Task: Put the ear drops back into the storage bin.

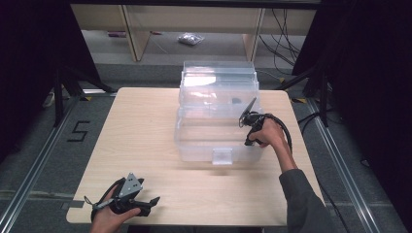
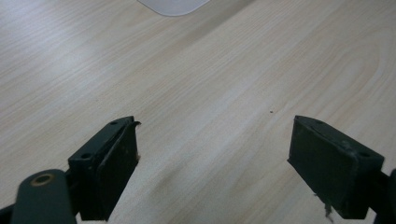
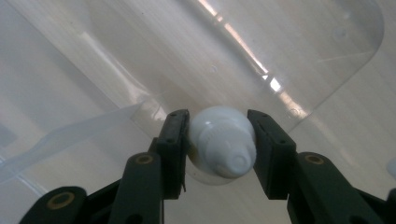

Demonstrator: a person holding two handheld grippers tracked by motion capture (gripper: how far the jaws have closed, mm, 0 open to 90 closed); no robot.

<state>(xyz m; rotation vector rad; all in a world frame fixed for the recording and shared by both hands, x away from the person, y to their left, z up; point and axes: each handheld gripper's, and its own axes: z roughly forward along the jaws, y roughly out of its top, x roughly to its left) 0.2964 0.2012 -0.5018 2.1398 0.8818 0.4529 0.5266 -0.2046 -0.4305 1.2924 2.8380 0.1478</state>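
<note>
Right tongs (image 3: 219, 140) pinch a white bulb (image 3: 220, 145) over the clear box (image 1: 218, 116); left tongs (image 2: 212, 163) spread, near the desk's (image 1: 145, 136) front-left corner.

Bright tabletop, dark surroundings, soft glare

A recording lab: black curtains (image 1: 29, 58), tripod legs (image 1: 63, 82), floor cables (image 1: 282, 29), a numbered floor mark (image 1: 77, 131).

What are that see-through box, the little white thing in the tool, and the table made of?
Box: likely clear plastic; you see through its glossy walls.
White thing: probably smooth plastic, with a moulded ridged collar; held in the right tool.
Table: pale matte wood or wood-look laminate, with visible grain.
</note>
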